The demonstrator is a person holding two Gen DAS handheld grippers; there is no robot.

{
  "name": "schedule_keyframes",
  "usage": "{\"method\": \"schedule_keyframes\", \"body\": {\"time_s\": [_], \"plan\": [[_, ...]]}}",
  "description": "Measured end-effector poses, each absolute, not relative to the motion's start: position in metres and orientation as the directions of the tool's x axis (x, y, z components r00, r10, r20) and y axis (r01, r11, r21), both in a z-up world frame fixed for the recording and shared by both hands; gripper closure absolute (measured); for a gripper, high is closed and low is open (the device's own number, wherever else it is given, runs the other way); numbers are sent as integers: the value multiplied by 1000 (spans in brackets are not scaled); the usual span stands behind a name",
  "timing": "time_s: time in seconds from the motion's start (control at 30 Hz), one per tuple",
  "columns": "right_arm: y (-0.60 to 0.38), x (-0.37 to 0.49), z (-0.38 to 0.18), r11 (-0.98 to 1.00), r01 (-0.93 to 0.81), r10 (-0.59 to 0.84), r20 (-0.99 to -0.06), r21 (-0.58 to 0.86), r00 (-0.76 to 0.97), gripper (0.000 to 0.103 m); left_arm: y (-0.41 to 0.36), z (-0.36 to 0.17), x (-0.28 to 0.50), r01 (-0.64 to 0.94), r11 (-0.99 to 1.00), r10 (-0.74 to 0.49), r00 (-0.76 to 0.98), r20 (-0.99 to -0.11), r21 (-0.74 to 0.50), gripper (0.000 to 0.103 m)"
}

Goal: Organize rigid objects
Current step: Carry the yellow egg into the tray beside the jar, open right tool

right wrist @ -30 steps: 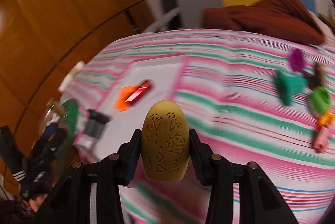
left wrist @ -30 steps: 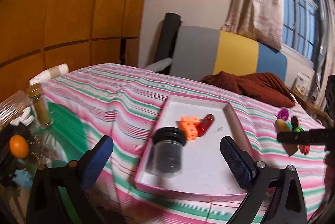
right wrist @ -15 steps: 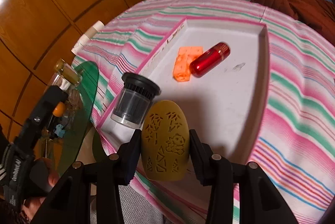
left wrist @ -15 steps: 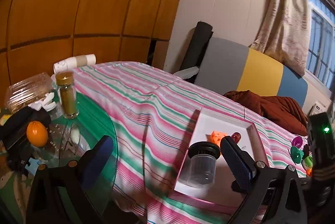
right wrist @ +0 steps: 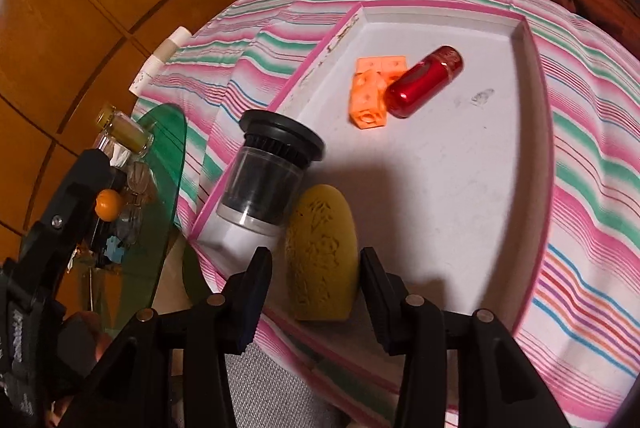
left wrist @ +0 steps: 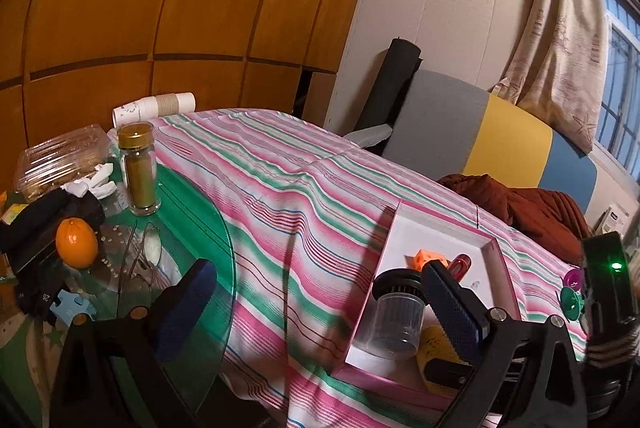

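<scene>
right gripper (right wrist: pixel 312 282) fingers are spreading beside yellow egg (right wrist: pixel 322 252) sitting in tray (right wrist: pixel 460 156); left gripper (left wrist: pixel 320 302) fingers are gaping.

The left gripper (left wrist: pixel 320 312) has black plastic arms with brass-coloured screws and blue ribbed pads (left wrist: pixel 452 308). The right gripper (right wrist: pixel 316 292) is black too, with matching screws and dark pads (right wrist: pixel 256 292).
</scene>
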State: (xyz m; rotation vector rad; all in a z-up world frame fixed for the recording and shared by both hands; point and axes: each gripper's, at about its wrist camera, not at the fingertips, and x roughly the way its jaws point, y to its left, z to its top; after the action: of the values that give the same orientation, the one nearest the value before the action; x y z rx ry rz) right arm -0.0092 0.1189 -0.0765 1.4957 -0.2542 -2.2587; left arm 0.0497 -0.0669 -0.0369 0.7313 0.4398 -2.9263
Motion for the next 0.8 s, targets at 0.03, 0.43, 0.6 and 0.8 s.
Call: {"method": "schedule_keyframes", "body": {"time_s": [0.03,0.43,0.6,0.8], "plan": [[121,-8,-76,-895,238,-441,-832,378,-337,58,-67,-38,49,159,-954,-20,-879,-477,-254,0],[119,-1,-69,-900,261,-426,-829,349,-361,58,-61,-39,50,142,-961,-13,-879,-477,-237,0],[116,4,-59,-911,290,-393,-829,293,-398,58,-61,-40,49,144,-962,-14,-874,-486,-232,0],[118,8,-51,-919,294,-371,-825,262,-426,58,-57,-39,50,133,-966,-10,-875,-484,-222,0]]}}
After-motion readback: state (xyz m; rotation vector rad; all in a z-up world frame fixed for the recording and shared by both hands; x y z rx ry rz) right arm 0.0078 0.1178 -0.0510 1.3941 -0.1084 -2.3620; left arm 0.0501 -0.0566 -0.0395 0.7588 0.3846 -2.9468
